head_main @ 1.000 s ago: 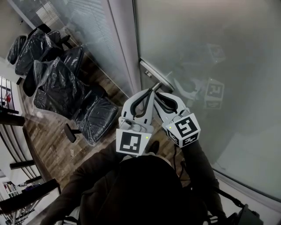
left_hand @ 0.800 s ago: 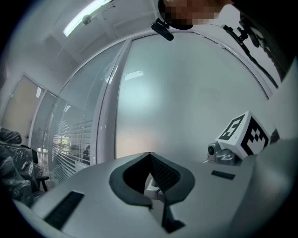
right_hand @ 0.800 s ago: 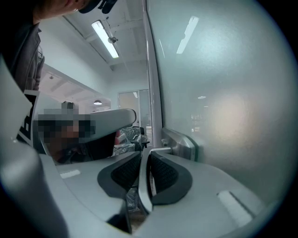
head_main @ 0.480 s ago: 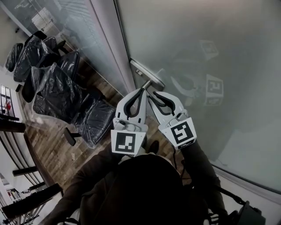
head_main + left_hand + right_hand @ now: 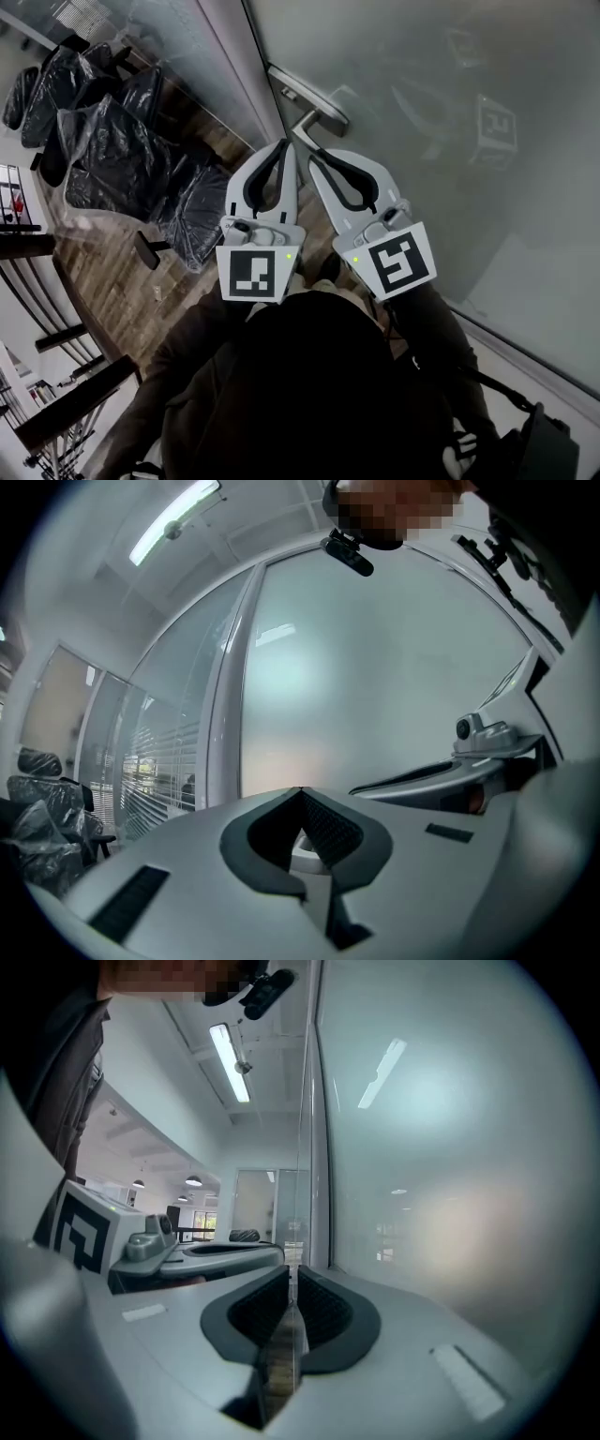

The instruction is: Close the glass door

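Door handle [image 5: 311, 103] farther off, diagonal

Plastic-wrapped black chairs [image 5: 117, 164] crowd together on the wood floor [image 5: 108, 305].

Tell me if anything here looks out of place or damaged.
Only the black office chairs wrapped in clear plastic, crowded together on the wooden floor left of the frosted glass door, seemingly stored. Nothing looks broken or spilled.
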Tool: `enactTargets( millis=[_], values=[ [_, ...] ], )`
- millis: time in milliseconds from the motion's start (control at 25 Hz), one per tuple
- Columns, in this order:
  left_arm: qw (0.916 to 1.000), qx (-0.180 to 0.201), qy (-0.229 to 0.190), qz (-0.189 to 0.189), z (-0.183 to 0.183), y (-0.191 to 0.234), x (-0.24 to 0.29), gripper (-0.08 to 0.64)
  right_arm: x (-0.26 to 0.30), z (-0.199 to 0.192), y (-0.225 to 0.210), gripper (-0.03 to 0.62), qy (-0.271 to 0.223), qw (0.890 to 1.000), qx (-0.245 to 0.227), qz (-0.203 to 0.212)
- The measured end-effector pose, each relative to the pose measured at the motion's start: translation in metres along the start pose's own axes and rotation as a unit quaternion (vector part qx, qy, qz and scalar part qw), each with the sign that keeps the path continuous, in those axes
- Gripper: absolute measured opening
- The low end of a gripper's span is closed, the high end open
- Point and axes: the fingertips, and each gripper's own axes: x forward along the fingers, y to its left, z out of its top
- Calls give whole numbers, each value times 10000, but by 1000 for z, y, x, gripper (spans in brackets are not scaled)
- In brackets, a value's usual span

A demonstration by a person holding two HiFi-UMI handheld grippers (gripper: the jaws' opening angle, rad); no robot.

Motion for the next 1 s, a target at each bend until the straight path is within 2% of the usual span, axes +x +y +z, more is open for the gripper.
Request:
enactTargets(
  millis=[160, 520, 1000],
  values=[
    [10000, 27, -42, -23, 1, 9, -5, -3, 5, 10, 6, 2, -201, 9997, 0, -119],
    [9996, 47, -113, -274, 4, 16, 1, -3, 12, 19, 3, 2, -220, 9988, -152, -402],
    [9991, 34, -170, -390, 4, 12, 13, -4, 12, 23, -7, 2, -293, 9980, -223, -509]
  ],
)
